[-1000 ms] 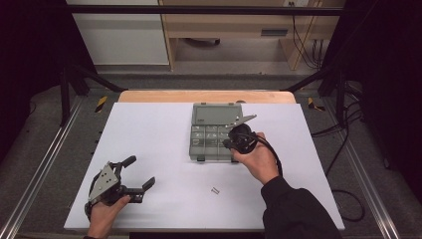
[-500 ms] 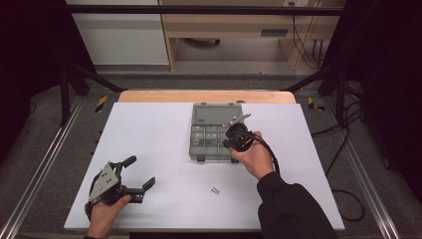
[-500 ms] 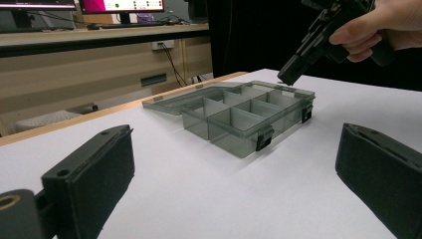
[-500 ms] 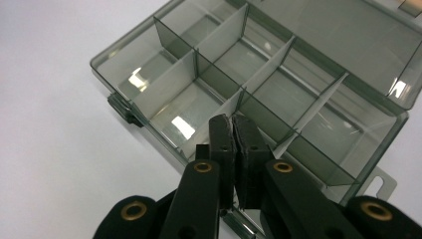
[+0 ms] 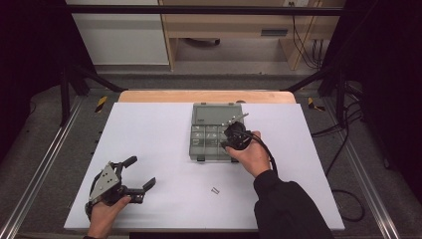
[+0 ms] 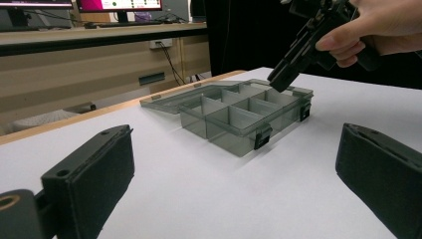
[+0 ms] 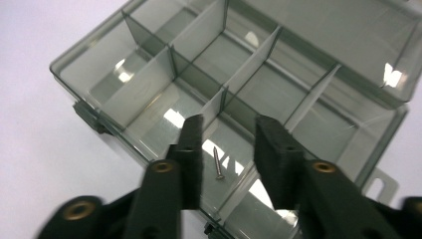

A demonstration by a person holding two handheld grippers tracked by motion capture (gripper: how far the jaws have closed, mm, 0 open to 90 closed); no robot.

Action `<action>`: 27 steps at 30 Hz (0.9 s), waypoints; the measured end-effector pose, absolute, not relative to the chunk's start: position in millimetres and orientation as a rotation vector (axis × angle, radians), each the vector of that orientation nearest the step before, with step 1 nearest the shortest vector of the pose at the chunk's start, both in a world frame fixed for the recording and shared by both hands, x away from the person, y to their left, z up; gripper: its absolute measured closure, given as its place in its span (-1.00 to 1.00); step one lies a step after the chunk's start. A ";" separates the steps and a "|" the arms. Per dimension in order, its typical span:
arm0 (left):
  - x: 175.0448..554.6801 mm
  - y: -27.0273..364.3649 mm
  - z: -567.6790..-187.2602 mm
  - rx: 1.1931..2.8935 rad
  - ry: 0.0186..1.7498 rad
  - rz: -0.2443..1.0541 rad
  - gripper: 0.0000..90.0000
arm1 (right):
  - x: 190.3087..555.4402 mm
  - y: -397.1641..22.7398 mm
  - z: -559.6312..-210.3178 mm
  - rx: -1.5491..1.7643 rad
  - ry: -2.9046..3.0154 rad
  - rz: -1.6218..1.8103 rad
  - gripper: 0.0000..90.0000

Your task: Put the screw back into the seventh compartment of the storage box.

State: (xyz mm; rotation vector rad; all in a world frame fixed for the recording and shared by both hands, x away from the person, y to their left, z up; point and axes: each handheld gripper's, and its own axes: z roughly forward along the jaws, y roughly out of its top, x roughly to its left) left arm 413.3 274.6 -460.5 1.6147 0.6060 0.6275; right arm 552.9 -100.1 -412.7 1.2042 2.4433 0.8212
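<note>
Now R gripper (image 7: 226,149) jaws just opened over box (image 7: 149,94), screw (image 7: 217,163) inside; L gripper (image 5: 133,180) jaws apart.

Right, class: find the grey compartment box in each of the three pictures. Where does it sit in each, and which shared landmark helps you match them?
High view: the compartment box lies just right of centre on the white table.
Left gripper view: middle of the picture, its latches facing the camera.
Right gripper view: across most of the picture, seen from above.
Shared landmark: its open lid, hinged back.
</note>
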 end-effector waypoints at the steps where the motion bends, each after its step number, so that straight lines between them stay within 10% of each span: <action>1: 413.3 274.7 -460.5 1.615 0.606 0.627 -0.96 | 551.8 -101.4 -410.8 1.192 2.433 0.835 0.27; 13: 412.9 274.7 -460.6 1.608 0.607 0.629 -0.96 | 527.5 -110.4 -394.1 1.079 2.338 0.890 -0.77; 27: 412.4 274.9 -460.4 1.609 0.604 0.627 -0.96 | 483.2 -111.4 -399.6 0.944 2.419 0.906 -0.80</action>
